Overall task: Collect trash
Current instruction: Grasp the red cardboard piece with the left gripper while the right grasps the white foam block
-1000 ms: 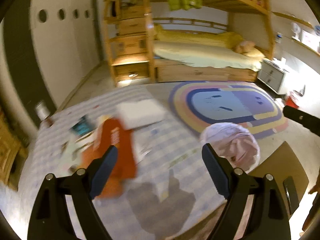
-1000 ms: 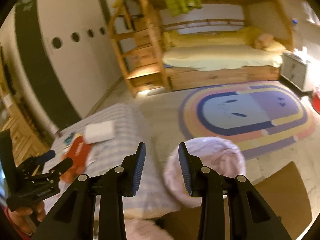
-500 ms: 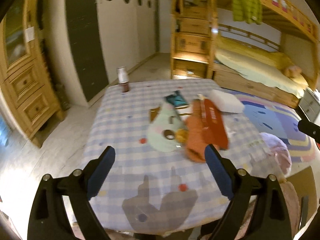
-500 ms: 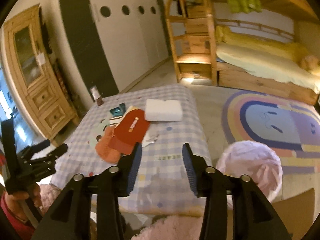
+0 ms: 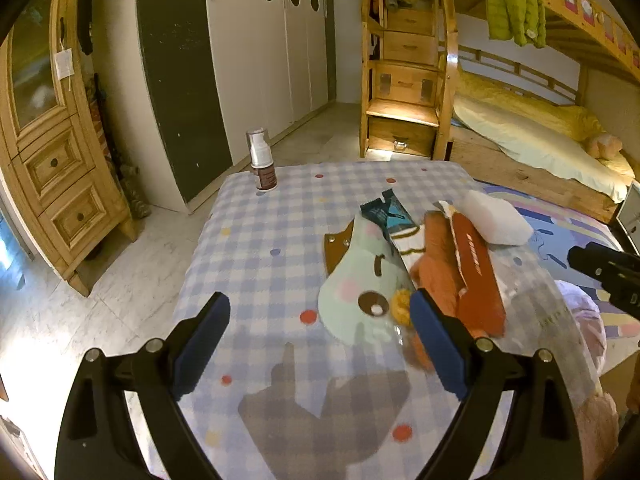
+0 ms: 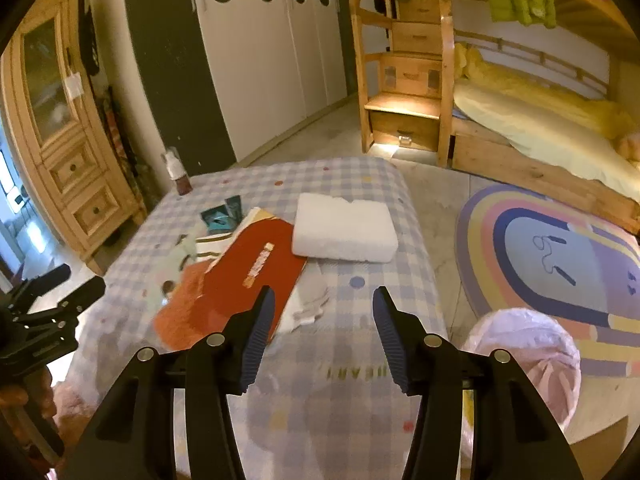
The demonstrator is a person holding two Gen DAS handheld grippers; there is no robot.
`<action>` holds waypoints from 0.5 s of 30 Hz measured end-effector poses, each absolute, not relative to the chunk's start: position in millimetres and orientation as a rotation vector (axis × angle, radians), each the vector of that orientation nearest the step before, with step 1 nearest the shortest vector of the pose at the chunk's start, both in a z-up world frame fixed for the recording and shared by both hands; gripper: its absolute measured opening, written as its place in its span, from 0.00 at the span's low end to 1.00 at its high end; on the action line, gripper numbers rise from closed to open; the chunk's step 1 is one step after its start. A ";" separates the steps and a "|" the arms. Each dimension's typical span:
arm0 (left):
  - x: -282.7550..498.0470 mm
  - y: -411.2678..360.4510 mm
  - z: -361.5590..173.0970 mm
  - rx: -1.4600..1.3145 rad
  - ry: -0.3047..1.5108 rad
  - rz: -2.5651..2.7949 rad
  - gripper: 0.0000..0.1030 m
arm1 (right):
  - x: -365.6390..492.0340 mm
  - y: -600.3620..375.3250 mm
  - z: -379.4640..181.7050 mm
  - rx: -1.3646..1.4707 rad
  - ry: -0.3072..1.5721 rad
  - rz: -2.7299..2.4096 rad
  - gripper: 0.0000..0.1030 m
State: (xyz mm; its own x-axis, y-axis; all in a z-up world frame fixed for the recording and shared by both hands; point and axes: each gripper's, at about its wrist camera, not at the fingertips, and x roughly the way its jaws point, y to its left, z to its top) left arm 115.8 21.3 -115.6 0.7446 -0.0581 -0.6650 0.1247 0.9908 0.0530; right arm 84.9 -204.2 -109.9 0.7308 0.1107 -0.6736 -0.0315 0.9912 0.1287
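Trash lies in a loose heap on the table covered with a blue-and-white checked cloth (image 5: pixel 256 248), ahead of both pairs of tongs and touched by neither. Going left to right in the left wrist view: a dark teal torn wrapper (image 5: pixel 386 214), a pale mint-green card with brown and pink spots (image 5: pixel 356 280), a crumpled orange cloth-like piece (image 5: pixel 438 276), a long red flat packet with white lettering (image 5: pixel 476 268), and a white foam block (image 5: pixel 494 220) at the far right edge of the heap. A small pump bottle with a silver top and brown base (image 5: pixel 262 160) stands upright, well apart, near the far left corner.

The left gripper (image 5: pixel 320 340) hovers over bare cloth with its blue-padded jaws spread wide and nothing between them; its right finger sits just in front of the orange piece. The right gripper (image 6: pixel 322 332) points down at the near table edge; its jaws have just been opening and stand apart, empty, the red packet (image 6: pixel 248 276) just beyond its left finger. A bin lined with a pale pink plastic bag (image 6: pixel 528 356) stands on the floor to the right, beside the table.
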 end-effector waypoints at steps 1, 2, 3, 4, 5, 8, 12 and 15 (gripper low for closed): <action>120.7 20.1 -117.0 0.094 0.727 -0.106 0.86 | 91.0 -204.6 -112.3 0.112 0.753 0.081 0.50; 126.4 18.5 -118.3 0.094 0.729 -0.111 0.86 | 99.0 -203.4 -115.0 0.113 0.760 0.087 0.50; 134.7 15.8 -120.1 0.100 0.733 -0.109 0.86 | 106.4 -201.7 -116.9 0.110 0.765 0.090 0.50; 139.7 13.3 -120.8 0.102 0.736 -0.110 0.86 | 112.0 -200.2 -118.2 0.106 0.767 0.092 0.49; 145.4 11.6 -121.9 0.102 0.741 -0.111 0.86 | 117.3 -198.4 -119.5 0.104 0.770 0.093 0.49; 161.6 6.6 -124.9 0.100 0.752 -0.118 0.86 | 137.1 -190.6 -123.9 0.100 0.780 0.086 0.50; 172.5 -0.3 -126.4 0.104 0.759 -0.130 0.86 | 155.6 -183.1 -128.5 0.069 0.784 0.051 0.50; 174.2 -2.5 -126.5 0.103 0.761 -0.141 0.86 | 167.0 -176.0 -136.7 0.040 0.820 0.027 0.42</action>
